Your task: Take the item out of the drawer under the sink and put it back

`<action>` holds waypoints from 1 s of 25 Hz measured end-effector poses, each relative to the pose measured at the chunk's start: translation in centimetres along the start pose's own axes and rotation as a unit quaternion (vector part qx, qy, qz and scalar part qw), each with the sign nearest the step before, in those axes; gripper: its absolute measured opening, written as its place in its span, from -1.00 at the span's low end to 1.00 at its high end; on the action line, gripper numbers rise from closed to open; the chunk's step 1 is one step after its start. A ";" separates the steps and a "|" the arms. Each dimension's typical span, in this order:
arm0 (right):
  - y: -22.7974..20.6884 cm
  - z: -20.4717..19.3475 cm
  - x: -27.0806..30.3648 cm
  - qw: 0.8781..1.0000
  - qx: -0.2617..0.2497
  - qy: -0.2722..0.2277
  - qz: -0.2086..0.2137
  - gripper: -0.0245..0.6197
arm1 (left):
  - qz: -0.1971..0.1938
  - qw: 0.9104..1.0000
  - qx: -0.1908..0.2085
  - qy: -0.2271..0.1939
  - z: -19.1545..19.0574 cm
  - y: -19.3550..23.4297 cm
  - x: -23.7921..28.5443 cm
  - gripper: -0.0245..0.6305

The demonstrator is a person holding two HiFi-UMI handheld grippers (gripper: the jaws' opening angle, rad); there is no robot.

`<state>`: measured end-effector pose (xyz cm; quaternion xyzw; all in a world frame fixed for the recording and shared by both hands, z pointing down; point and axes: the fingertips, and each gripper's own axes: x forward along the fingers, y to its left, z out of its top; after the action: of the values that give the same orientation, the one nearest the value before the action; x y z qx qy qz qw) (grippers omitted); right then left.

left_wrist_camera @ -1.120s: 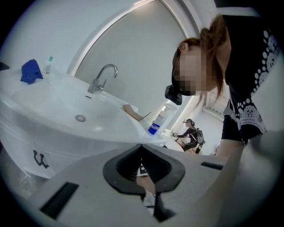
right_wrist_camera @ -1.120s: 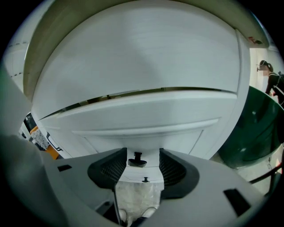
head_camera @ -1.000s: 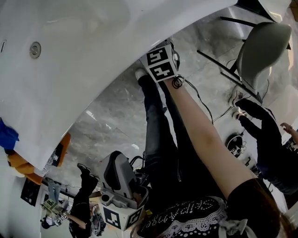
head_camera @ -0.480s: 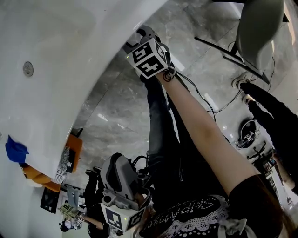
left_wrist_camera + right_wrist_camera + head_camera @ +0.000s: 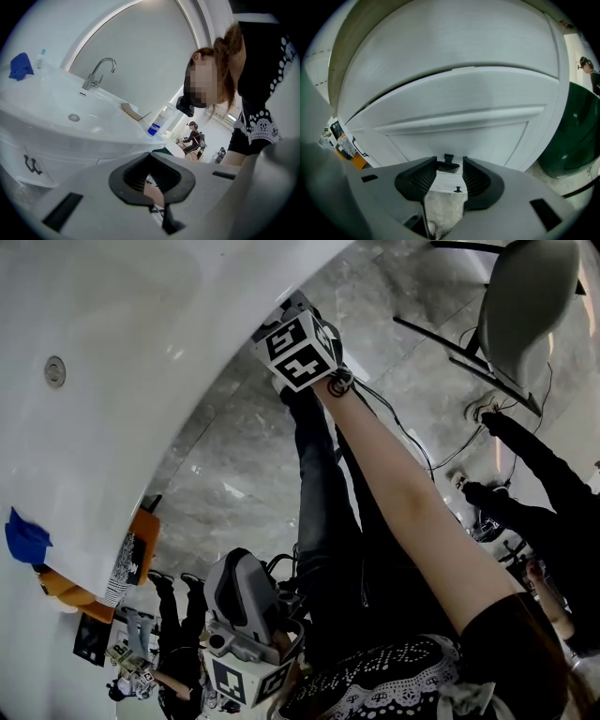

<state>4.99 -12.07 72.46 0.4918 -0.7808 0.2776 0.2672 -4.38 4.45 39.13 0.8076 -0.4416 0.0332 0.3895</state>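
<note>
Opening step: I am lining the right gripper (image 5: 450, 169) up on the drawer (image 5: 487, 136) under the sink (image 5: 56, 110).
Right jaws: just been closing, standing wide around the dark handle (image 5: 448, 164), not pinching yet.
Left gripper (image 5: 152, 180): idling, jaws together, empty.
Item: unseen; I am guessing inside the shut drawer.
Next: pinching the handle, pulling straight out.

A blue cloth (image 5: 21, 66) lies left of the chrome faucet (image 5: 98, 74), a blue-labelled bottle (image 5: 158, 123) stands to its right.
</note>
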 end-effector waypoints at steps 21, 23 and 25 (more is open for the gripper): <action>0.3 0.0 0.1 1.000 -0.013 -0.010 0.011 -0.46 | -0.005 1.000 0.004 0.009 -1.0 0.1 -0.8 -0.91; 0.2 0.0 0.1 1.000 -0.012 -0.007 0.012 -0.46 | -0.007 1.000 0.002 0.013 -1.4 0.2 -0.9 -0.91; 0.3 -0.1 0.1 1.000 -0.011 -0.003 0.012 -0.46 | -0.007 1.000 -0.001 0.016 -1.6 0.1 -1.0 -0.91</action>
<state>4.72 -11.99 72.53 0.4802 -0.7906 0.2706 0.2667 -4.60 6.17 39.93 0.8099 -0.4295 0.0428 0.3971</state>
